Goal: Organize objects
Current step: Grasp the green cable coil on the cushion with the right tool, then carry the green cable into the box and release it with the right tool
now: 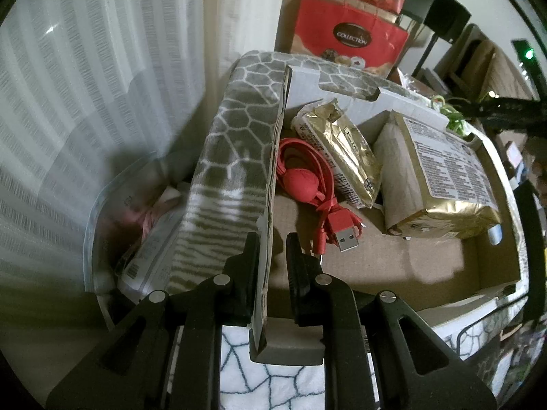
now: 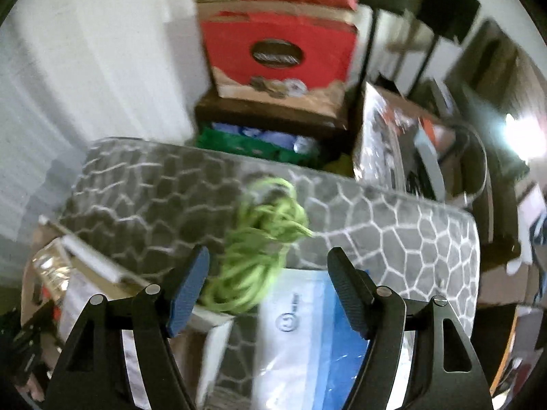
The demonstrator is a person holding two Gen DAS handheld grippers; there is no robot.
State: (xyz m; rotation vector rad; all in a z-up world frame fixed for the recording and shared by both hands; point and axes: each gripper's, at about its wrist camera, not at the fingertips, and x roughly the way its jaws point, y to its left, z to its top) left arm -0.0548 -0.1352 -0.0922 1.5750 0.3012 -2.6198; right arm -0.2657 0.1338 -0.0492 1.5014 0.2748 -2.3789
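An open cardboard box [image 1: 393, 266] sits on a grey patterned blanket [image 1: 239, 119]. In it lie a red USB cable [image 1: 318, 191], a small gold packet [image 1: 342, 150] and a large gold packet [image 1: 441, 177]. My left gripper [image 1: 271, 242] straddles the box's left wall [image 1: 270, 205], one finger on each side, closed against it. My right gripper [image 2: 268, 256] is open above a bundle of green cord [image 2: 259, 246] that lies at the box's edge beside a blue-and-white plastic bag [image 2: 307, 335]. The right view is motion-blurred.
A clear plastic bin [image 1: 112, 225] with packets stands left of the blanket by a white curtain [image 1: 85, 102]. Red gift bags [image 1: 348, 34] on cartons stand behind. A shiny box [image 2: 393, 143] and clutter sit to the right.
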